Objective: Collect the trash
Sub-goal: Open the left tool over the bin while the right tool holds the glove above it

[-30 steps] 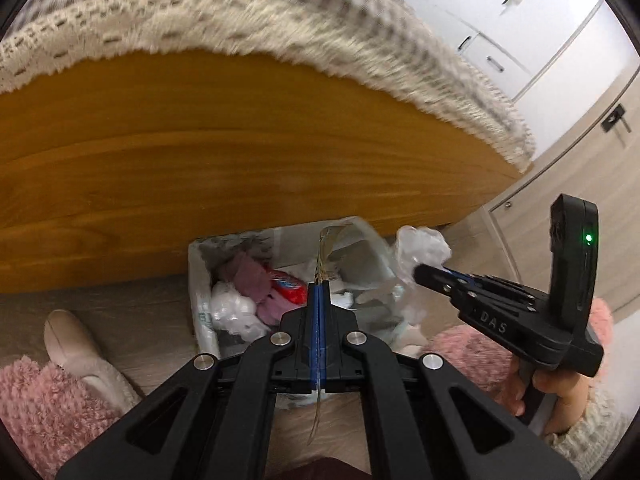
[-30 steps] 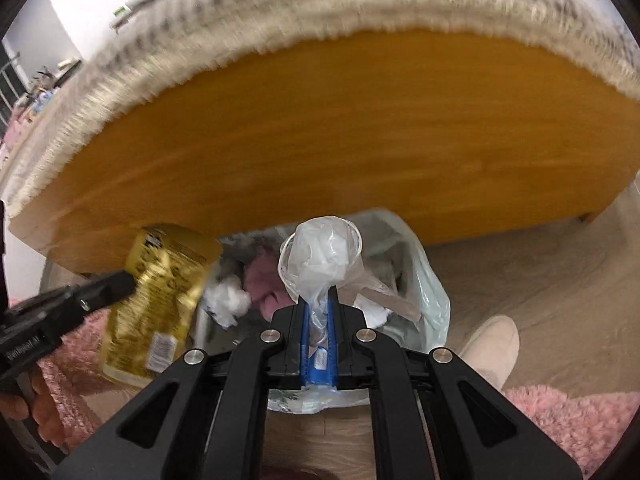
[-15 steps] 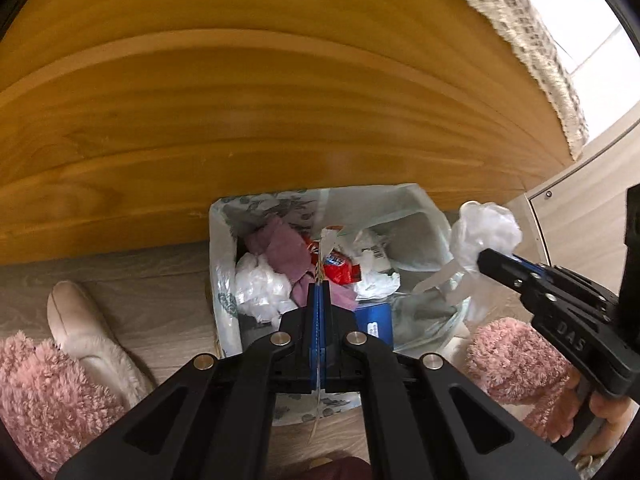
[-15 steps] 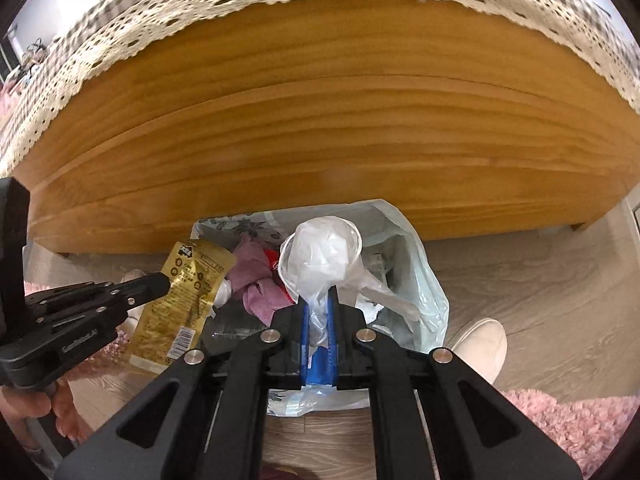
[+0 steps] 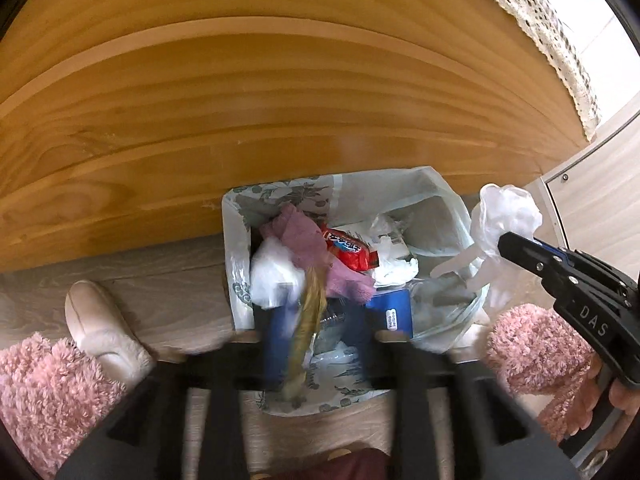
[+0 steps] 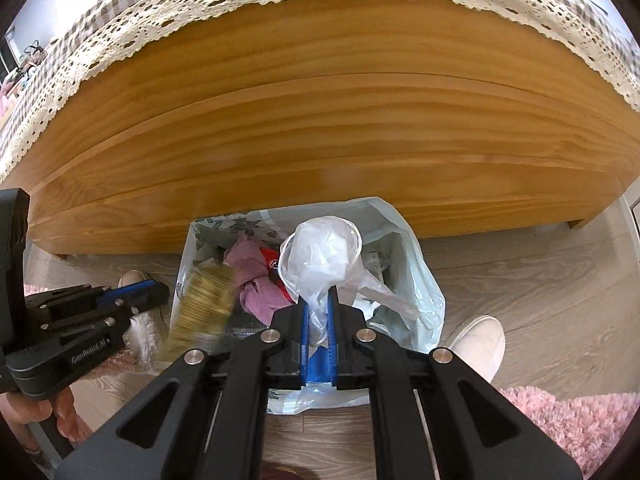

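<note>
Left wrist view: left gripper [image 5: 320,312] jaws just opened, gold snack wrapper [image 5: 308,320] loose between them over the lined trash bin [image 5: 236,272]. Right gripper [image 6: 318,312] clamped on a crumpled clear plastic glove [image 6: 320,256].

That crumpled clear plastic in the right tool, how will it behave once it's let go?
The clear plastic looks thin and crumpled, so probably floppy and very light. Its loose tail droops, so it may cling or drift beside the bin bag.

The yellow packet [image 5: 308,320] between the fingers of the left hand-held gripper [image 5: 320,320] is only a blur — its print cannot be read. Those fingers [image 5: 276,344] are blurred too, and the bin bag [image 5: 440,200] hides the bin's walls.
</note>
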A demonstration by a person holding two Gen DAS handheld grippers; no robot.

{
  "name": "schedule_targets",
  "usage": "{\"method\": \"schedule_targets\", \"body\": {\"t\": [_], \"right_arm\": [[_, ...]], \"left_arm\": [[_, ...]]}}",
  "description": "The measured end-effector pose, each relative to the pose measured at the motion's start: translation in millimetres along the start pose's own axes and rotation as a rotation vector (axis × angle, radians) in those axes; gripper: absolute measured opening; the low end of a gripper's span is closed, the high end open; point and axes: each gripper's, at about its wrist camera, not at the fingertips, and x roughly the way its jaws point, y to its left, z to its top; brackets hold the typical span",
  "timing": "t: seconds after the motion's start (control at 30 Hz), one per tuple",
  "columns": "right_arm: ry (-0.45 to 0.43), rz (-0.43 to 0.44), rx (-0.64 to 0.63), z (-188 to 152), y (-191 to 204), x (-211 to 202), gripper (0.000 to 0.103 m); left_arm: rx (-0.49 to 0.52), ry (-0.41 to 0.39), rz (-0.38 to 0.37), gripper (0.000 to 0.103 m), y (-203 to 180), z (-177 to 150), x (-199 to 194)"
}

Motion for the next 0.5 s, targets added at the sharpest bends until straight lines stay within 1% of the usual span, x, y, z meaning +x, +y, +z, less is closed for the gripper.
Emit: {"method": "schedule_targets", "body": {"t": [0.03, 0.07, 0.13, 0.17, 0.2, 0.27, 0.5], "right_arm": [[0.0, -0.001, 0.001, -0.2, -0.4, 0.2, 0.008], [0.0, -0.002, 0.002, -0.3, -0.7, 0.5, 0.008], [0.001, -0.003, 0.003, -0.4, -1.7, 1.0, 0.008], [0.001, -0.005, 0.003, -0.5, -1.9, 1.1, 0.008], [0.001, -0.006, 0.003, -0.4, -1.9, 1.4, 0.008], [0.001, -0.007, 0.004, -0.6, -2.4, 1.6, 0.008], [0.004, -0.006, 0.003, -1.0, -2.8, 3.1, 0.008]], "left_arm": [[-0.004, -0.009, 0.01, 0.061, 0.2, 0.0, -1.2], [-0.004, -0.026, 0.014, 0.063, -0.2, 0.5, -4.0], [0.001, -0.037, 0.012, 0.075, -2.1, 1.3, -5.9], [0.0, -0.043, 0.025, 0.089, -3.0, 1.3, -6.1], [-0.002, -0.055, 0.041, 0.096, -3.5, 0.8, -6.7], [-0.002, -0.074, 0.059, 0.095, -3.6, 0.4, -8.6], [-0.053, -0.08, 0.021, 0.095, 1.0, 0.7, -11.8]]}}
